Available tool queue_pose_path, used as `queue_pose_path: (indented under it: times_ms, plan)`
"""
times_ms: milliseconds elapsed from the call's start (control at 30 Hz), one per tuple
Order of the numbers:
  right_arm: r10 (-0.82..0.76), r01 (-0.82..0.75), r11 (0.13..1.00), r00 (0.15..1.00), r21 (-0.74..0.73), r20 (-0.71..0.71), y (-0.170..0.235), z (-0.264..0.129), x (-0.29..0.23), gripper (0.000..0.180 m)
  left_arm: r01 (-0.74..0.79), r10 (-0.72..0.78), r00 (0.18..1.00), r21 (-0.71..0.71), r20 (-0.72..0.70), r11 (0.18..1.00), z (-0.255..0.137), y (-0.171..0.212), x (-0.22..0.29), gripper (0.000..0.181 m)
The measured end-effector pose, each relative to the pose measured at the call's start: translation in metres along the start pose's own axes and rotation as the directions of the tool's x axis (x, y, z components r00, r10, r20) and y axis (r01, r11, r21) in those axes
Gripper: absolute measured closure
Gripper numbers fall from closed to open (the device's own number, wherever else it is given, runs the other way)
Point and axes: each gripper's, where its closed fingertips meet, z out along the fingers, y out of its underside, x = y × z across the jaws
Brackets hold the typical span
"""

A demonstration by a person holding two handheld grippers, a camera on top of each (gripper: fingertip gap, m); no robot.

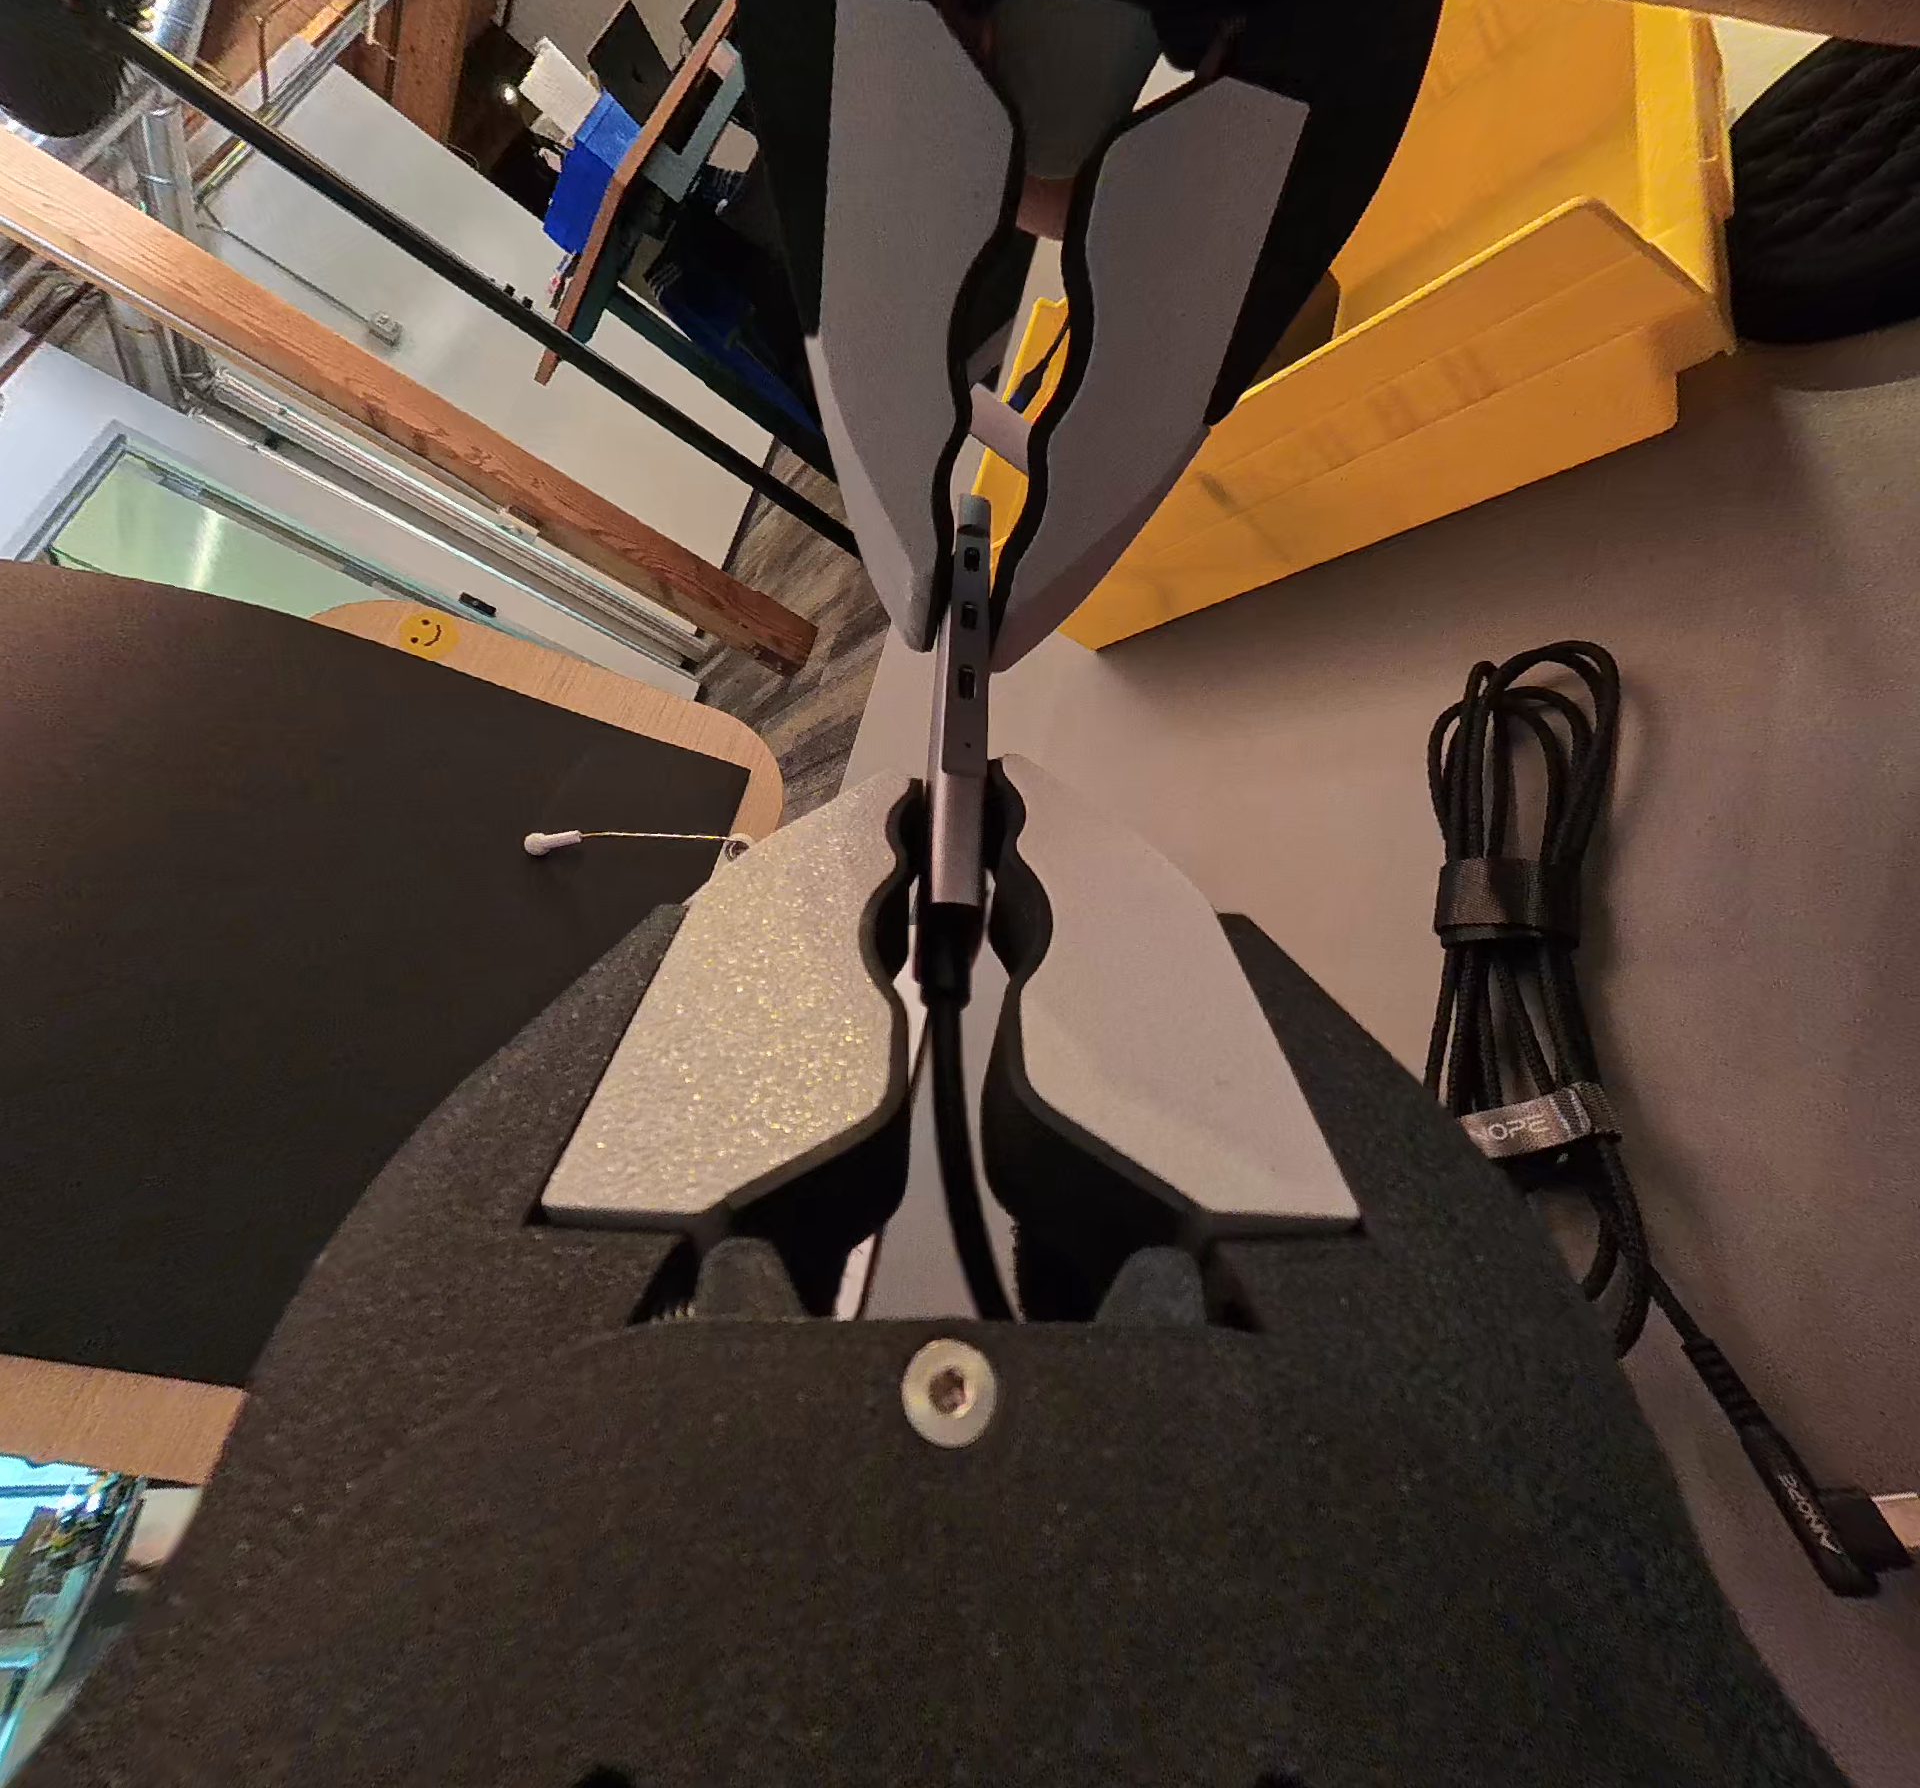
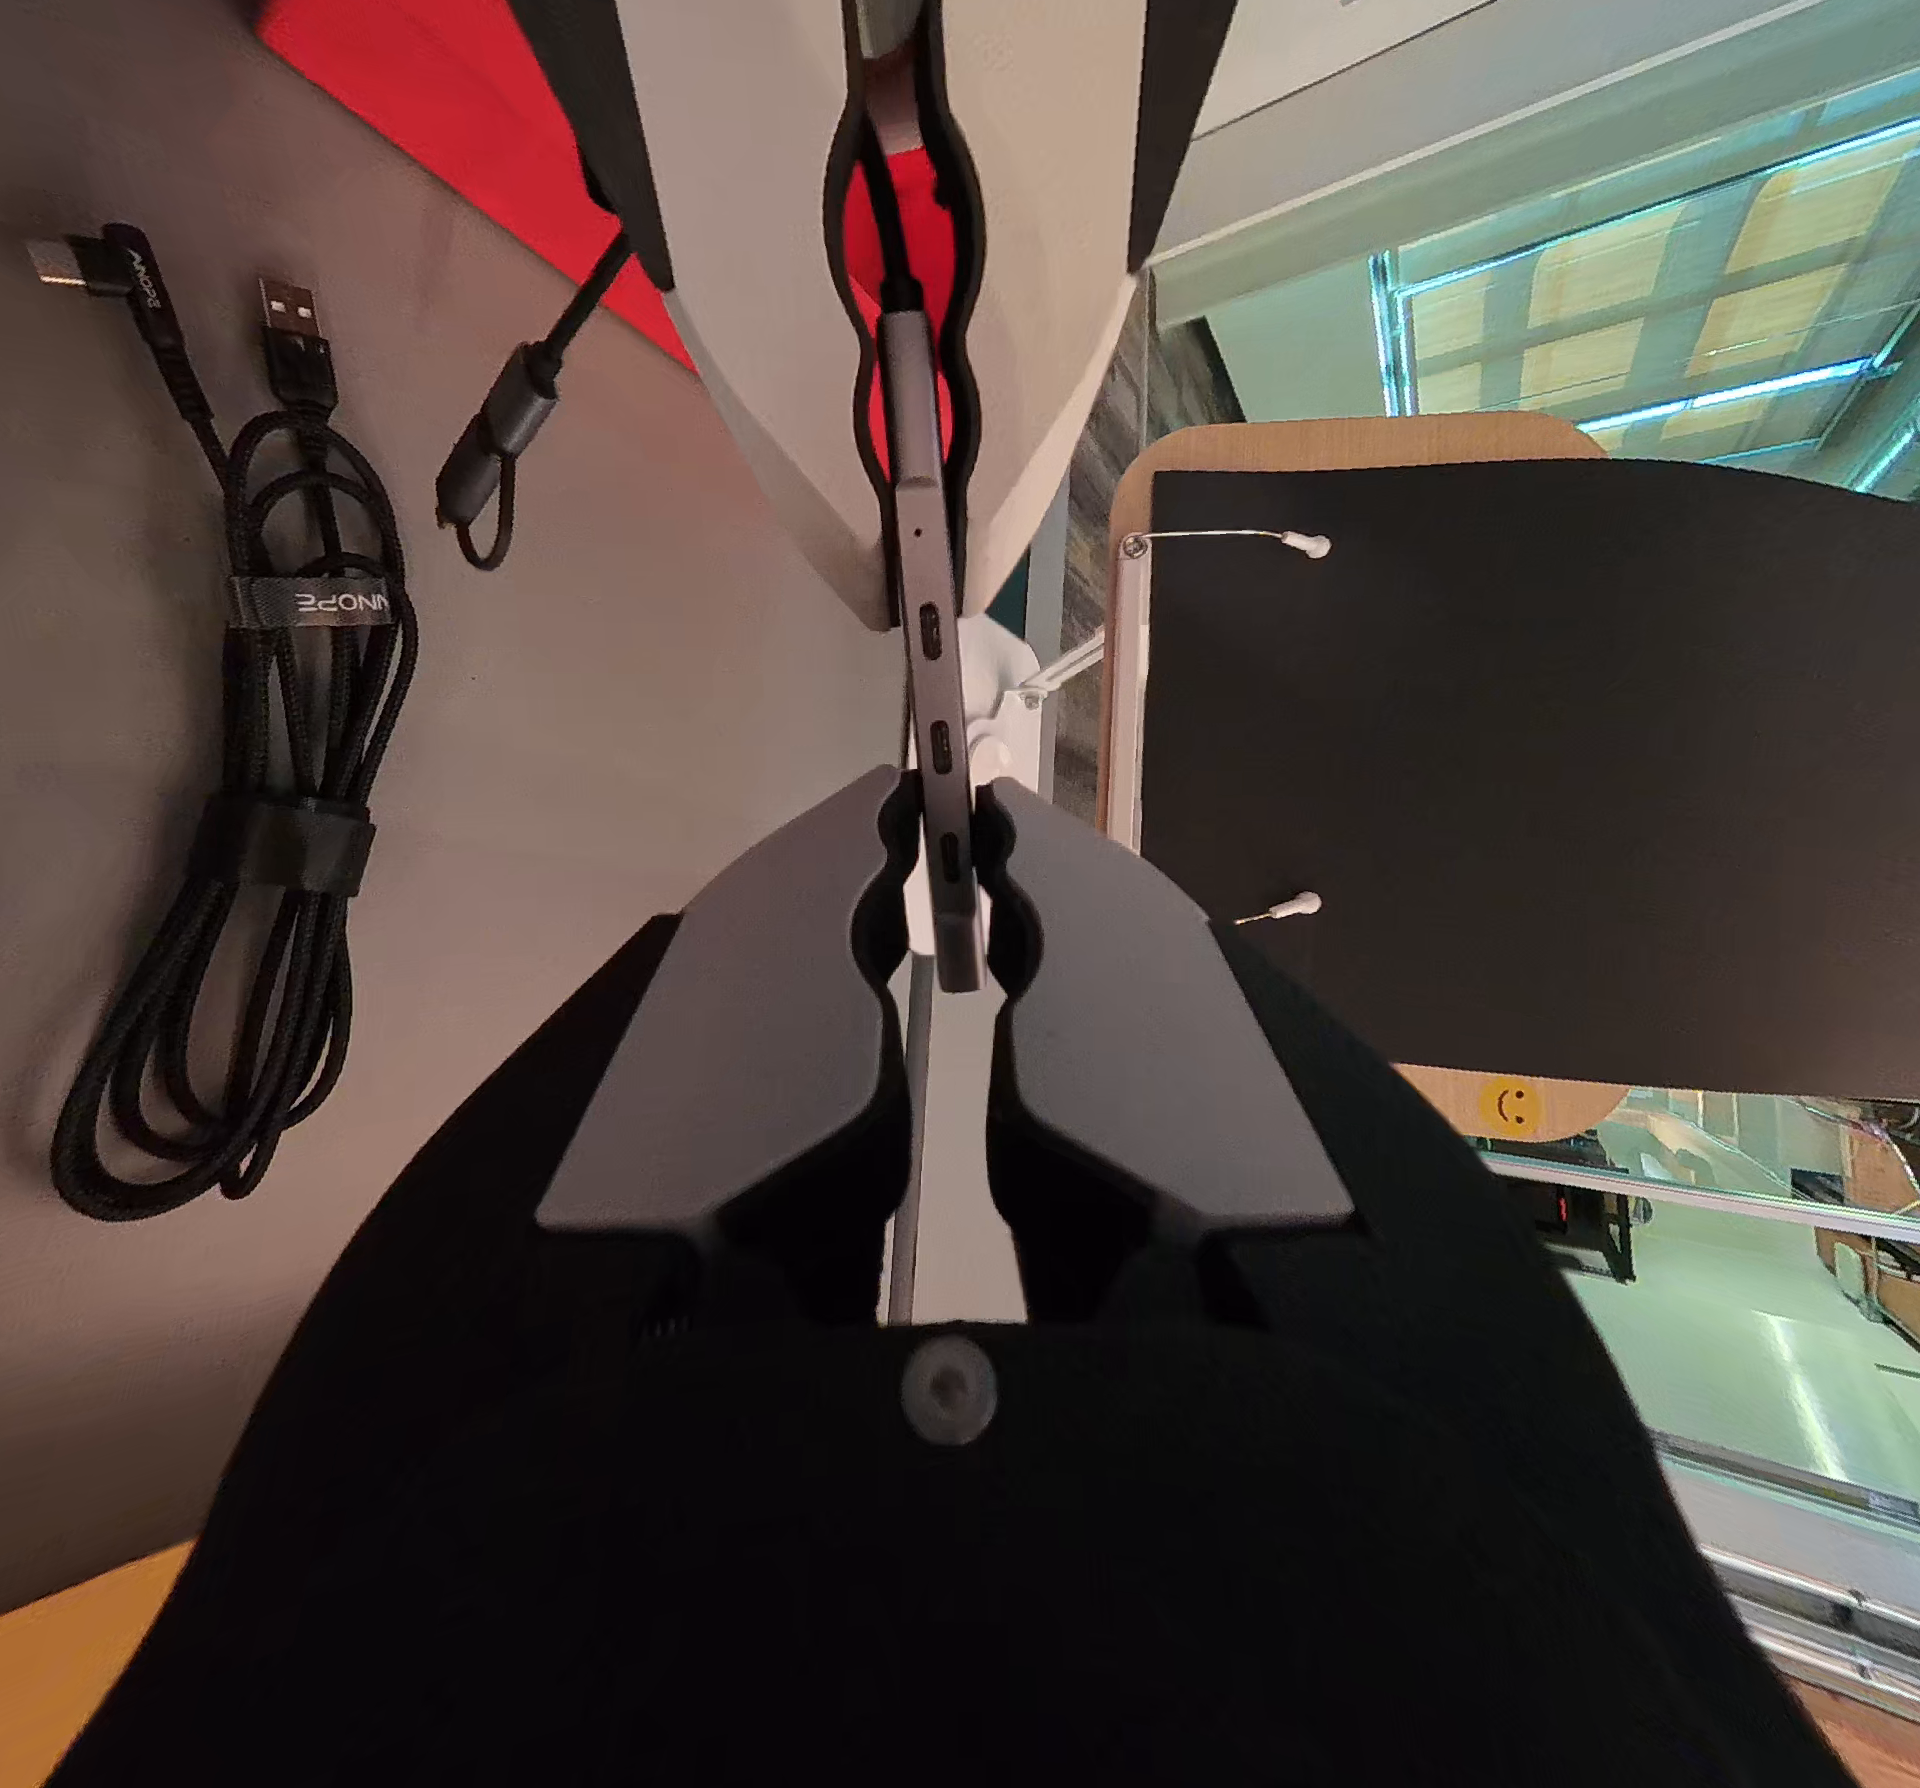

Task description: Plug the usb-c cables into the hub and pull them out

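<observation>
Left gripper point(image 1: 951, 782) clamps the cable end of the grey hub point(image 1: 961, 689); right gripper point(image 2: 940, 782) clamps the opposite end — hub held edge-up between both, above the grey counter point(image 1: 1299, 803). The three ports visible are all empty. The bundled black cable point(image 2: 249, 803) lies strapped on the counter, well apart. Judgement: no plugging started yet — all insertions and pull-outs remain.

Pale lettering runs along a grey strap point(image 1: 1538, 1130) around the coiled black cable point(image 1: 1507, 907), to the right of the left gripper point(image 1: 956, 793). A brand mark is also printed on the cable's angled plug point(image 1: 1808, 1510) (near that gripper's base). Left of its fingertips, a yellow smiley sticker point(image 1: 428, 635) sits on a wooden board point(image 1: 582, 689).
</observation>
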Motion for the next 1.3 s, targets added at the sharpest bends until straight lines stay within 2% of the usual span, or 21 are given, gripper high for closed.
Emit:
queue_pose_path:
  times_ms: [100,167,233,300,367,400,467,500,567,667,767,900,967,1167,1233,1300]
  plan:
    - [0.024,-0.017,0.997,0.995,0.069,-0.097,-0.004,0.001,0.013,0.163,0.025,-0.024,0.999,-0.027,0.021,0.999,-0.002,0.002,-0.007,0.172]
    - [0.042,-0.010,0.988,0.977,0.151,-0.208,-0.012,-0.003,0.029,0.145,0.062,-0.060,0.997,-0.032,0.041,0.998,-0.008,0.003,-0.016,0.172]
    - [0.091,-0.028,0.962,0.971,0.273,-0.221,-0.027,-0.011,0.033,0.145,0.067,-0.061,0.994,-0.059,0.094,0.996,-0.019,0.010,-0.029,0.172]
    - [0.134,-0.081,0.900,0.986,0.428,-0.095,-0.051,-0.016,0.019,0.157,0.079,-0.067,0.988,-0.081,0.140,0.994,-0.034,0.017,-0.043,0.172]
    - [0.120,-0.189,0.825,0.979,0.532,0.163,-0.074,-0.016,-0.015,0.167,0.097,-0.076,0.978,-0.098,0.194,0.991,-0.048,0.022,-0.056,0.172]
    - [0.120,-0.276,0.795,0.944,0.540,0.306,-0.082,-0.013,-0.033,0.168,0.105,-0.079,0.973,-0.111,0.215,0.988,-0.055,0.026,-0.062,0.172]
    - [0.120,-0.429,0.767,0.826,0.477,0.550,-0.093,-0.001,-0.068,0.167,0.111,-0.076,0.964,-0.127,0.254,0.986,-0.067,0.032,-0.071,0.172]
    - [0.145,-0.489,0.754,0.774,0.438,0.616,-0.097,0.010,-0.080,0.168,0.115,-0.078,0.961,-0.128,0.265,0.985,-0.073,0.033,-0.074,0.172]
    - [0.195,-0.588,0.738,0.654,0.330,0.731,-0.102,0.032,-0.106,0.169,0.133,-0.094,0.956,-0.125,0.280,0.983,-0.081,0.036,-0.079,0.172]
    - [0.273,-0.649,0.750,0.482,0.130,0.833,-0.096,0.061,-0.143,0.164,0.154,-0.117,0.949,-0.108,0.291,0.982,-0.088,0.037,-0.083,0.172]
    - [0.295,-0.629,0.777,0.406,0.030,0.865,-0.084,0.077,-0.165,0.158,0.163,-0.127,0.946,-0.099,0.299,0.982,-0.093,0.038,-0.085,0.172]
    - [0.264,-0.621,0.784,0.299,-0.023,0.917,-0.086,0.081,-0.174,0.157,0.188,-0.161,0.943,-0.066,0.292,0.980,-0.098,0.039,-0.088,0.172]
    - [0.244,-0.603,0.797,0.275,-0.031,0.930,-0.088,0.086,-0.171,0.156,0.201,-0.179,0.940,-0.047,0.292,0.979,-0.101,0.039,-0.089,0.172]
    - [0.192,-0.536,0.828,-0.006,-0.165,0.981,-0.080,0.079,-0.165,0.150,0.230,-0.224,0.940,0.004,0.256,0.973,-0.106,0.038,-0.087,0.172]
    - [0.167,-0.543,0.824,-0.039,-0.162,0.985,-0.081,0.080,-0.160,0.152,0.239,-0.239,0.938,0.029,0.251,0.970,-0.107,0.036,-0.087,0.172]
    - [0.138,-0.547,0.827,-0.029,-0.131,0.990,-0.082,0.083,-0.159,0.153,0.246,-0.248,0.936,0.043,0.250,0.968,-0.108,0.036,-0.088,0.172]
